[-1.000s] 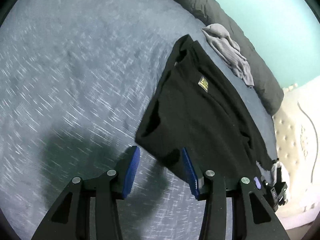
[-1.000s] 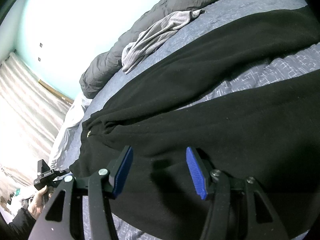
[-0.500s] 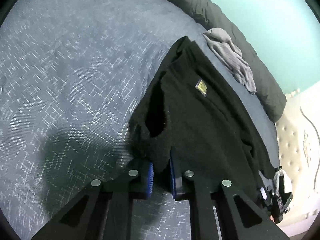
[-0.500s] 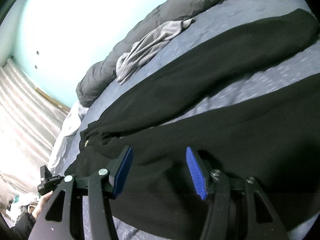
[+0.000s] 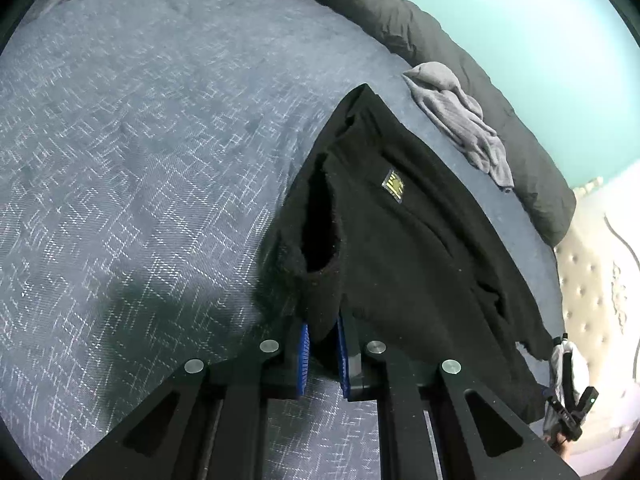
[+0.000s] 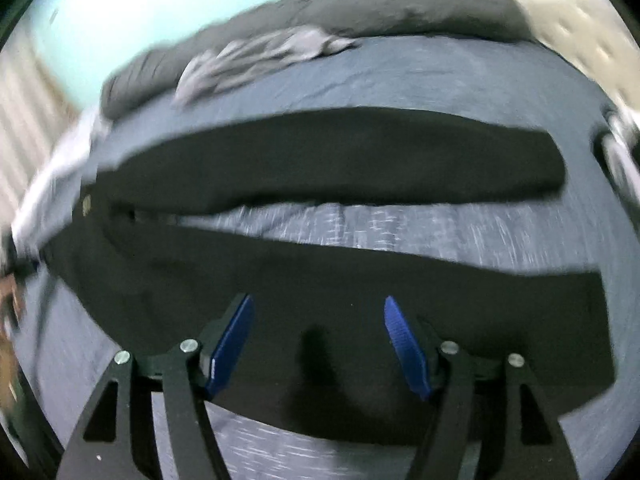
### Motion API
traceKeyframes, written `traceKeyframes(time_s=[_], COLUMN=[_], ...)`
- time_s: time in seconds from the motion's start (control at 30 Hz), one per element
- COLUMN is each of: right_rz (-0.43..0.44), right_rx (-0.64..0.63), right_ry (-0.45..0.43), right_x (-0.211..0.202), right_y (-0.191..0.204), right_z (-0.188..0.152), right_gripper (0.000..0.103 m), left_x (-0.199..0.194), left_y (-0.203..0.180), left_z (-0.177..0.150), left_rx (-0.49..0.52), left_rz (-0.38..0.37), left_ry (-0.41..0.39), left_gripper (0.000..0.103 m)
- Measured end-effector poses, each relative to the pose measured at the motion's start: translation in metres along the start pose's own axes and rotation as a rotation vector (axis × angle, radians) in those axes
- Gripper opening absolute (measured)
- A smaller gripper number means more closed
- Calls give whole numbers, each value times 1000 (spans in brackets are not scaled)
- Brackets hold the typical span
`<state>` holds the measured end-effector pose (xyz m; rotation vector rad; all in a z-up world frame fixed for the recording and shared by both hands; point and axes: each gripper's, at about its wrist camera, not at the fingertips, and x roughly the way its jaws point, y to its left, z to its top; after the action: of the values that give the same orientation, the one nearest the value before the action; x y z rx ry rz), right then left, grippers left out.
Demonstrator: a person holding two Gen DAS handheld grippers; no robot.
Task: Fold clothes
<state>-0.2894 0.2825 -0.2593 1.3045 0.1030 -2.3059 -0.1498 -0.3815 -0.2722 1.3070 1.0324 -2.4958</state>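
Clamping down now, the left gripper (image 5: 322, 354) has its blue pads (image 5: 304, 356) pressed together on a corner of the waistband of the black trousers (image 5: 404, 256), where a second ago those same pads stood wide apart with the waist edge only just between them. That pinched corner is bunched up off the blue-grey bedspread (image 5: 132, 168), and the waist opening gapes dark just above the pads, a good deal more puckered than it lay before; the little yellow label (image 5: 393, 185) sits beside it on the cloth. Over on the right wrist view everything is smeared with motion, and the framing has swung: earlier the camera sat low over the fabric, now both trouser legs show across the bed, lying apart with a strip of bedspread (image 6: 360, 224) between them. The right gripper (image 6: 318, 344) has its jaws opening, wider than they stood a second ago, with nothing between them and the near leg of the black trousers (image 6: 360, 292) lying below the fingertips. No containers anywhere in view, only the bed carrying the clothes: a crumpled grey garment (image 5: 464, 128) rests near the far edge against the rolled dark duvet (image 5: 400, 20), apart from the trousers.
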Motion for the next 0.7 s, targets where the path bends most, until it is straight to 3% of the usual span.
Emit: traceKeyframes(time_s=[0.1, 0.23, 0.3, 0.43, 0.57, 0.7], right_rz=[-6, -59, -64, -97, -101, -93], right_rx=[-143, -284, -320, -416, -465, -463], right_ry=[71, 120, 141, 196, 200, 167], right_x=[18, 43, 54, 81, 90, 86], right_y=[15, 31, 33, 39, 43, 40], right_z=[4, 12, 14, 14, 12, 13], right_gripper=[69, 59, 50, 18, 1, 0], left_x=[0, 0, 1, 3, 4, 4], left_y=[-2, -3, -3, -3, -3, -3], left_z=[0, 1, 1, 1, 1, 1], left_rx=[4, 11, 15, 24, 35, 43], left_rz=[7, 14, 17, 21, 23, 24], left_ry=[-1, 0, 2, 8, 11, 12], left_gripper=[12, 12, 12, 12, 12, 12])
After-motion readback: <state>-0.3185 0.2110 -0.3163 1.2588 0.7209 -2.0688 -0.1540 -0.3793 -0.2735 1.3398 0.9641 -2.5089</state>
